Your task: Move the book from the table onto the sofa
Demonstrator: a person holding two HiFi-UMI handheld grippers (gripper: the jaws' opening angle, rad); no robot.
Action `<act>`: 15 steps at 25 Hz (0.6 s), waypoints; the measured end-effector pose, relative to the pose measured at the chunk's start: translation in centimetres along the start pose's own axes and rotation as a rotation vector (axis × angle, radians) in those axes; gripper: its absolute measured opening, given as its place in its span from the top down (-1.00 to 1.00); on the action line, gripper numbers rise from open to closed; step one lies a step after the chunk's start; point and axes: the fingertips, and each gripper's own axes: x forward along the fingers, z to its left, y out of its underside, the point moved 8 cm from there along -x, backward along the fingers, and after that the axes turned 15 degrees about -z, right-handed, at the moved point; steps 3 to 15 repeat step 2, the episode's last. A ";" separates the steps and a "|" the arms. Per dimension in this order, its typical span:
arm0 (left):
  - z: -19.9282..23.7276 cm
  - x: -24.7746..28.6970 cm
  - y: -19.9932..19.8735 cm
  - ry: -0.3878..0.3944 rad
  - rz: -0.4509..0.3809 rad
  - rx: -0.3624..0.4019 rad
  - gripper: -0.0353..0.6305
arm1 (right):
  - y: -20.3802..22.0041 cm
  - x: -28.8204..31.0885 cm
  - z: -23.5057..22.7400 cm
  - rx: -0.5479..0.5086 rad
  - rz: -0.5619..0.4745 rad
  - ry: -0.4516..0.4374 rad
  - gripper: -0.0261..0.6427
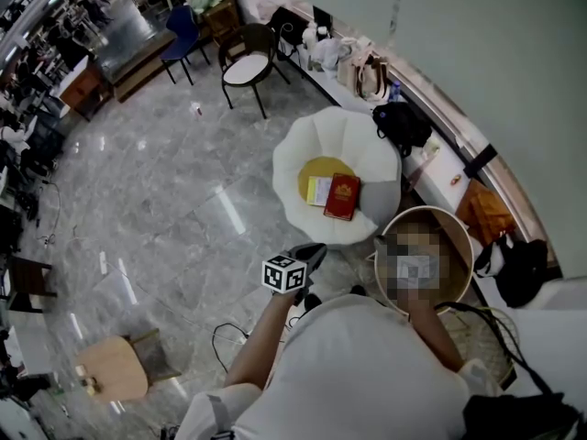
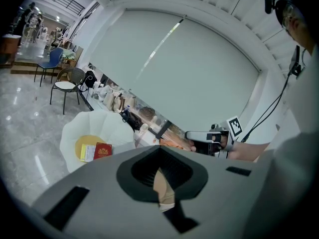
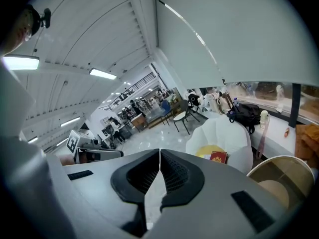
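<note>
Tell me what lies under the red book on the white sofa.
The red book rests on a round yellow cushion in the white sofa, beside a pale booklet. Whether anything else lies beneath the book cannot be seen; it covers that spot.

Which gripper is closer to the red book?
Left, marginally, it seems: the left gripper hangs just short of the sofa holding the red book; the right gripper sits further right, by the round table.

The person wears a white short-sleeved shirt point(image 1: 367, 365), with a thin black cable point(image 2: 297, 59) hanging from the head. The left gripper point(image 1: 315, 249) and right gripper point(image 3: 159, 156) are pale grey with black ribbed pads (each bears a cube point(image 1: 284, 274) of black-and-white square markers).
</note>
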 end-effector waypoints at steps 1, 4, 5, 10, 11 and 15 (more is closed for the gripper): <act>0.0 0.0 -0.1 -0.001 -0.001 -0.001 0.89 | 0.0 0.1 0.0 0.000 0.000 -0.002 0.81; 0.1 0.1 -0.1 -0.002 -0.002 -0.002 0.89 | -0.1 0.2 0.1 0.000 0.000 -0.003 0.81; 0.1 0.1 -0.1 -0.002 -0.002 -0.002 0.89 | -0.1 0.2 0.1 0.000 0.000 -0.003 0.81; 0.1 0.1 -0.1 -0.002 -0.002 -0.002 0.89 | -0.1 0.2 0.1 0.000 0.000 -0.003 0.81; 0.1 0.1 -0.1 -0.002 -0.002 -0.002 0.89 | -0.1 0.2 0.1 0.000 0.000 -0.003 0.81; 0.1 0.1 -0.1 -0.002 -0.002 -0.002 0.89 | -0.1 0.2 0.1 0.000 0.000 -0.003 0.81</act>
